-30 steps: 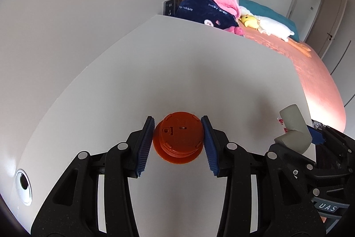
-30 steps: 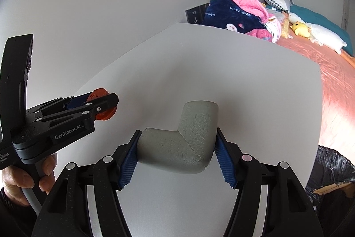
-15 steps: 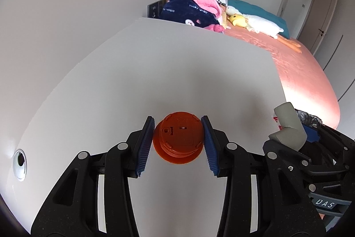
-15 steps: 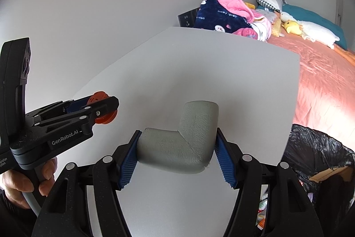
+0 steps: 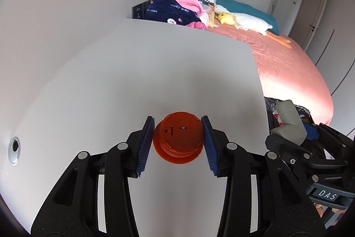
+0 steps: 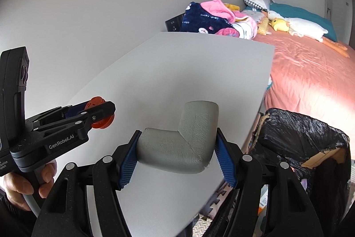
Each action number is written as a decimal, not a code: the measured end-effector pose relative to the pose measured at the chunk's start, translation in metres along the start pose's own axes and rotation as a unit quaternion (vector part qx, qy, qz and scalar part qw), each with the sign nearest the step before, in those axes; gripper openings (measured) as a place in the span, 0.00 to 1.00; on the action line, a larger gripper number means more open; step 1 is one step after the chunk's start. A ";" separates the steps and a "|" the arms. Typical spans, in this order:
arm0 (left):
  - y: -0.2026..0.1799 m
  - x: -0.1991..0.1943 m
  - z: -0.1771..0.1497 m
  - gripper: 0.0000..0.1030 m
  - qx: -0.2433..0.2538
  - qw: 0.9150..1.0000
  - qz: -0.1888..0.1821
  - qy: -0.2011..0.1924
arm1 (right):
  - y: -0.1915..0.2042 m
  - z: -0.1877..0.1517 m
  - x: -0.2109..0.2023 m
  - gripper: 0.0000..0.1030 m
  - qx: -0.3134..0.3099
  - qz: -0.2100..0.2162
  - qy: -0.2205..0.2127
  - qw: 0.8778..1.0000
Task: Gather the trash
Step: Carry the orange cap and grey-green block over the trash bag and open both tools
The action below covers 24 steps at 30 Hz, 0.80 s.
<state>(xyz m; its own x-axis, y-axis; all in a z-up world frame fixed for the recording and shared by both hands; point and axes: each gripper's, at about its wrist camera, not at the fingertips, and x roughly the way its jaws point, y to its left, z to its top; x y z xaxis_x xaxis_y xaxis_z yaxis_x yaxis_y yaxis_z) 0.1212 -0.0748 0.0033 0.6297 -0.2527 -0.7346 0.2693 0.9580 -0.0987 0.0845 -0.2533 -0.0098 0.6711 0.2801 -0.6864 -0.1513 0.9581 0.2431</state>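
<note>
Above the white table (image 5: 155, 72), the left claw (image 5: 178, 143) clenches a rigid, light orange plastic cap (image 5: 178, 140) by its sides; the right claw (image 6: 177, 153) squeezes a soft grey foam corner guard (image 6: 179, 141), likely compressible.

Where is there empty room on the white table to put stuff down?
Nearly all of the white table is bare, from the wall to its bed-side edge. Only a cable hole sits by the wall. It is crowded past the edge: the black trash bag and the bed.
</note>
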 end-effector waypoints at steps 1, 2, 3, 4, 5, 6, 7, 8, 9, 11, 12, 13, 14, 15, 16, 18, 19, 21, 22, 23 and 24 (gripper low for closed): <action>-0.003 -0.001 -0.001 0.41 0.001 1.000 -0.002 0.000 | -0.002 -0.003 -0.003 0.63 0.002 -0.002 -0.001 1.000; -0.006 -0.001 -0.001 0.41 0.003 1.000 -0.003 0.000 | -0.005 -0.004 -0.005 0.63 0.004 -0.004 -0.003 1.000; -0.010 -0.001 -0.001 0.41 0.005 1.000 -0.004 0.000 | -0.008 -0.006 -0.008 0.63 0.007 -0.005 -0.004 1.000; -0.013 -0.002 -0.002 0.41 0.007 1.000 -0.005 0.000 | -0.011 -0.007 -0.010 0.63 0.009 -0.006 -0.005 1.000; -0.016 -0.002 -0.003 0.41 0.009 1.000 -0.007 0.000 | -0.014 -0.007 -0.012 0.63 0.012 -0.008 -0.006 1.000; -0.020 -0.001 -0.003 0.41 0.010 1.000 -0.009 0.001 | -0.018 -0.009 -0.015 0.63 0.014 -0.009 -0.007 1.000; -0.023 -0.001 -0.003 0.41 0.011 1.000 -0.011 0.002 | -0.021 -0.010 -0.017 0.63 0.017 -0.011 -0.008 1.000; -0.026 0.000 -0.003 0.41 0.013 1.000 -0.012 0.002 | -0.025 -0.011 -0.018 0.63 0.020 -0.012 -0.009 1.000; -0.029 0.001 -0.003 0.41 0.014 1.000 -0.015 0.003 | -0.029 -0.011 -0.020 0.64 0.023 -0.014 -0.010 1.000; -0.036 0.003 -0.004 0.41 0.016 1.000 -0.018 0.004 | -0.036 -0.013 -0.022 0.63 0.030 -0.017 -0.010 0.999; -0.039 0.003 -0.004 0.41 0.017 1.000 -0.019 0.005 | -0.040 -0.014 -0.024 0.63 0.032 -0.019 -0.011 0.999; -0.041 0.005 -0.003 0.41 0.018 1.000 -0.021 0.005 | -0.043 -0.015 -0.026 0.63 0.035 -0.020 -0.012 0.999; -0.045 0.004 -0.004 0.41 0.019 1.000 -0.023 0.006 | -0.046 -0.017 -0.028 0.63 0.037 -0.022 -0.013 0.999; -0.048 0.005 -0.003 0.41 0.021 0.999 -0.025 0.006 | -0.049 -0.017 -0.029 0.63 0.039 -0.023 -0.014 0.999; -0.051 0.006 -0.002 0.41 0.022 0.999 -0.027 0.006 | -0.052 -0.018 -0.031 0.63 0.041 -0.025 -0.015 0.999; -0.059 0.007 -0.002 0.41 0.027 0.999 -0.031 0.007 | -0.059 -0.018 -0.034 0.63 0.047 -0.027 -0.016 0.998; -0.063 0.008 -0.002 0.41 0.030 0.999 -0.033 0.008 | -0.062 -0.019 -0.036 0.64 0.049 -0.029 -0.017 0.998; -0.071 0.010 -0.001 0.41 0.035 0.999 -0.037 0.009 | -0.068 -0.021 -0.040 0.64 0.054 -0.033 -0.019 0.998; -0.075 0.010 -0.001 0.41 0.038 0.998 -0.039 0.009 | -0.071 -0.022 -0.042 0.64 0.057 -0.034 -0.020 0.998; -0.078 0.011 0.000 0.41 0.039 0.998 -0.041 0.010 | -0.074 -0.022 -0.044 0.64 0.059 -0.036 -0.022 0.997; -0.082 0.012 0.000 0.41 0.041 0.998 -0.043 0.010 | -0.077 -0.023 -0.046 0.64 0.062 -0.038 -0.023 0.997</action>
<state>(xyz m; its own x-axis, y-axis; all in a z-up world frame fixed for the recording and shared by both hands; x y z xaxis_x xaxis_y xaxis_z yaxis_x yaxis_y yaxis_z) 0.1067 -0.1564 0.0026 0.5871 -0.3297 -0.7394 0.3813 0.9183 -0.1067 0.0484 -0.3385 -0.0132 0.7104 0.2012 -0.6745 -0.0098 0.9610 0.2764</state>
